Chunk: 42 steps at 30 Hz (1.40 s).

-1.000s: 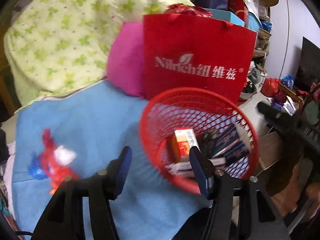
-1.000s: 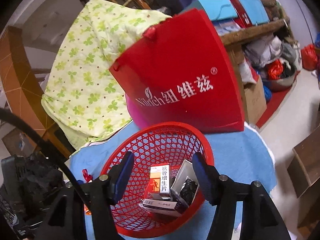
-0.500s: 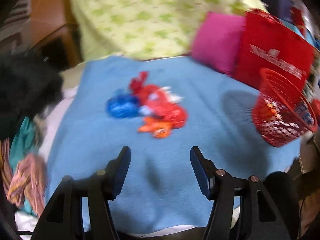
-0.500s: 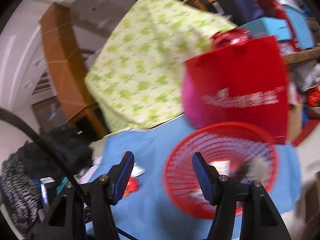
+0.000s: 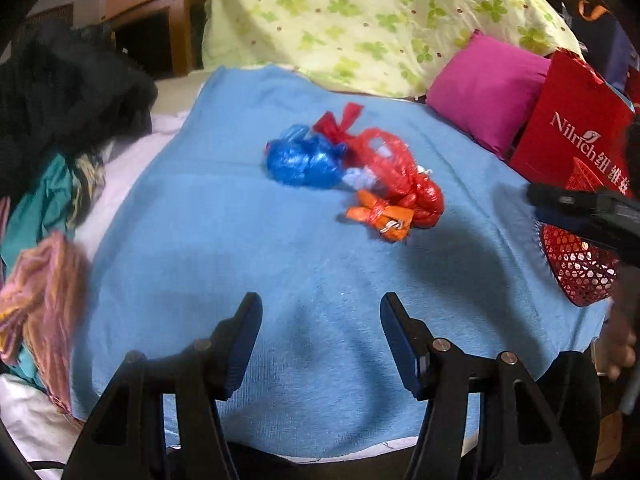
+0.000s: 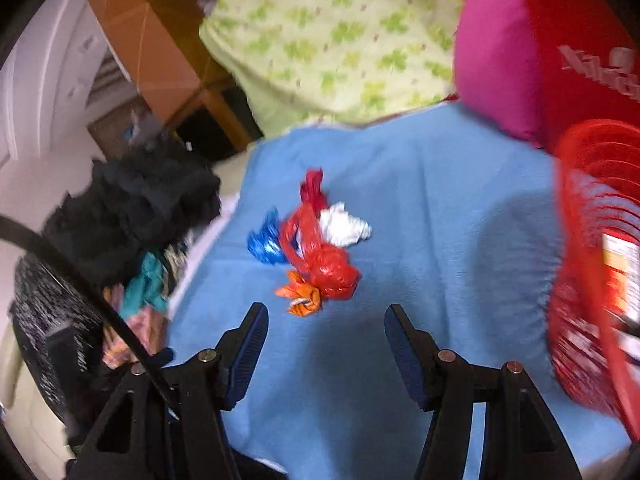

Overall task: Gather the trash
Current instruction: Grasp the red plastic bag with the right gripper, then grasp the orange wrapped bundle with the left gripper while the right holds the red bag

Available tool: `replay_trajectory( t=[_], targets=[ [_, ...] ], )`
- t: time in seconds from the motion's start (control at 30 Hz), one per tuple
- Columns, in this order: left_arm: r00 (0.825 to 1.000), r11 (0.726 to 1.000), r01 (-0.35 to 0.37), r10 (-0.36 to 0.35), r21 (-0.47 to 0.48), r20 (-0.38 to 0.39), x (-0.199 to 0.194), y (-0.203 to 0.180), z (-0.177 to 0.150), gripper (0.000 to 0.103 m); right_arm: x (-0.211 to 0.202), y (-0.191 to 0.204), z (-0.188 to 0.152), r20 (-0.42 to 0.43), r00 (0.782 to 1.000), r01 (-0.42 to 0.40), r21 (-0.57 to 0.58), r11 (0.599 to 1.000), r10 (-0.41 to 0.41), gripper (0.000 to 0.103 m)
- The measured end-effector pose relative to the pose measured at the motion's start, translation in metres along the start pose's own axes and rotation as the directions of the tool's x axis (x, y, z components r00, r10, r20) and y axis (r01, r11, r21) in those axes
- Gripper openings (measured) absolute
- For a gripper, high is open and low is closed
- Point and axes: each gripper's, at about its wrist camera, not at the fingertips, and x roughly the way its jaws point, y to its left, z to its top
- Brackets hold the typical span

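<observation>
A soft blue blanket point(image 5: 224, 248) had bare room around the crumpled plastic bags point(image 5: 360, 172). The left gripper point(image 5: 320, 336) and right gripper point(image 6: 326, 344) were spread apart, holding nothing, near the bags.

A blue blanket point(image 5: 248, 240) covers the surface, lit unevenly with soft shadows. At twelve o'clock a clover-print quilt point(image 5: 360, 12) is heaped, with a pink pillow point(image 5: 488, 88) at two o'clock and brown wooden furniture point(image 5: 148, 20) at eleven. Dark and coloured clothes point(image 5: 60, 120) pile at nine o'clock; in the right wrist view a white wall point(image 6: 36, 92) shows at ten.
</observation>
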Motion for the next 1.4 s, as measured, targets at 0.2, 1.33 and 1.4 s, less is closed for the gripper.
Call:
replay_trajectory(
  t=[0.2,1.33,1.4],
  targets=[
    [1.000,1.000,0.007,-0.007,-0.024,-0.031,0.016,0.012,0.001,0.062,0.088,0.001,0.022,-0.088,0.996,0.012,-0.028,1.000,-0.014,0.064],
    [0.976,0.963,0.094,-0.139,-0.253,-0.165,0.141,-0.040,0.065,0.047,-0.036,-0.015,-0.032,0.118,0.979,0.171,-0.056,0.984,-0.164,0.047],
    [0.979,0.964,0.094,-0.135,-0.248,-0.151,0.124,-0.037,0.057,0.046,-0.045,-0.012,-0.033,0.134,0.977,0.174,-0.056,0.983,-0.165,0.047]
  ],
)
